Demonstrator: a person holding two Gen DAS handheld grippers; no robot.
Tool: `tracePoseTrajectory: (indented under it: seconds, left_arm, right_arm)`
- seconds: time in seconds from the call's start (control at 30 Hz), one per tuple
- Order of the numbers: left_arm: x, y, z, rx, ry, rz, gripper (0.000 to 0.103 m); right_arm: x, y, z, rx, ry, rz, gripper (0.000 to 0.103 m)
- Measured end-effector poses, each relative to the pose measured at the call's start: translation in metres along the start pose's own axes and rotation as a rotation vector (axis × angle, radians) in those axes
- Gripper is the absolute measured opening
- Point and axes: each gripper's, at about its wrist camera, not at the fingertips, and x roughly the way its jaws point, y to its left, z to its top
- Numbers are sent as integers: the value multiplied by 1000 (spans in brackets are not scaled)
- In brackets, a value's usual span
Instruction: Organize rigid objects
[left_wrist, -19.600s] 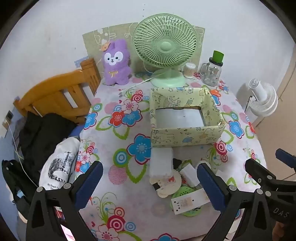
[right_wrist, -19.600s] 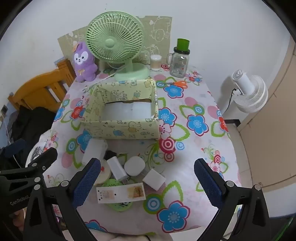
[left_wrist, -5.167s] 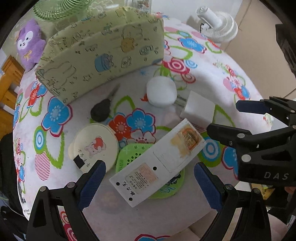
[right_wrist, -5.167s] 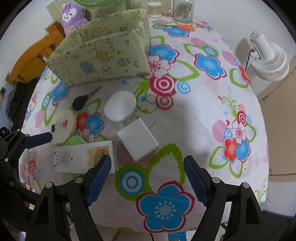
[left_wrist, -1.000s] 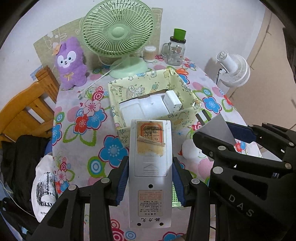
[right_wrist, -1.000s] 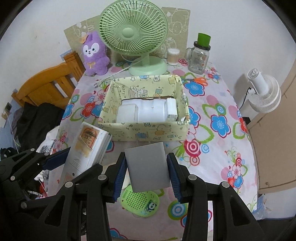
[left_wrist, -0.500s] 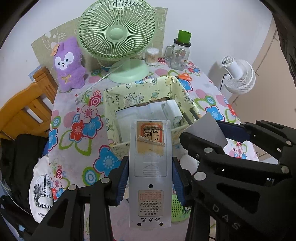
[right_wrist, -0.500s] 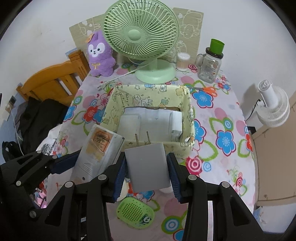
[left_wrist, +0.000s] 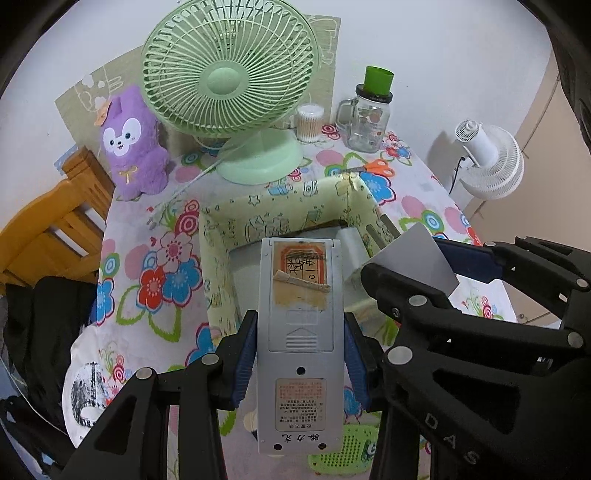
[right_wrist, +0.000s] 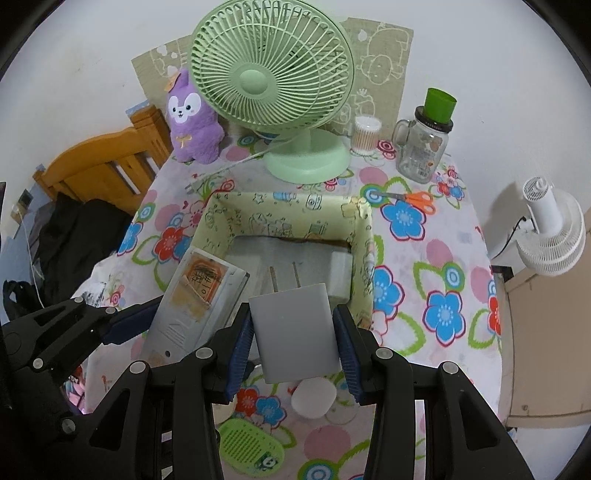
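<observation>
One box (right_wrist: 284, 218) near the tabletop's middle holds white blocks (right_wrist: 340, 269). Left gripper (left_wrist: 301, 362) clamped on a remote (left_wrist: 301, 332) — right gripper (right_wrist: 293, 339) clamped on a plug adapter (right_wrist: 295, 332), both over the box's near edge.

left gripper (left_wrist: 300, 362) squeezes a long gray remote (left_wrist: 300, 332), back side up | remote tip is over the yellow box (left_wrist: 218, 258) | right gripper (left_wrist: 450, 273) beside it holds a gray block (left_wrist: 417, 254), maybe a plug | green fan (left_wrist: 231, 79) and purple toy (left_wrist: 133, 144) behind the box
</observation>
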Motion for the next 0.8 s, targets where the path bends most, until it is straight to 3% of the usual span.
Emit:
tracePoseTrajectory:
  seconds: [0.8]
  left_arm:
    - [51, -4, 43, -31, 35, 20, 45]
  right_arm:
    - [47, -33, 42, -24, 28, -1, 47]
